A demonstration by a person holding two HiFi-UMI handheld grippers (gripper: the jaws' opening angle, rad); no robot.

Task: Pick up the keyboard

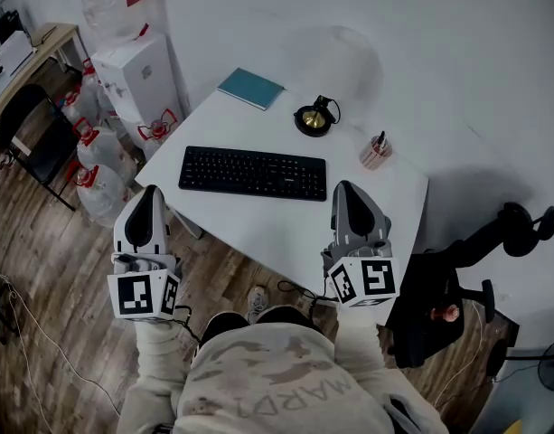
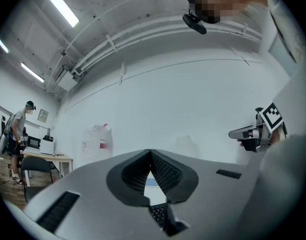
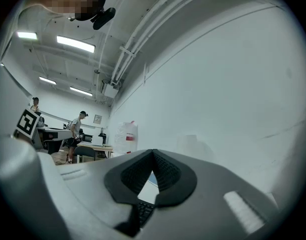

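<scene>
The left gripper (image 1: 151,193) is in the lower left of the head view and the right gripper (image 1: 345,188) in the lower right. Both point up the frame, roughly parallel and well apart. Each has its jaws pressed together at the tips with nothing between them. The left marker cube (image 1: 143,295) and the right marker cube (image 1: 367,280) sit at the rear ends. Two pale sleeves (image 1: 157,360) run down to the bottom edge.

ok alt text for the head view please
Seen from above, a black keyboard lies on a white table. The left tool and right tool, both shut and empty, hover near its ends. A teal notebook and a cup sit behind it.
</scene>
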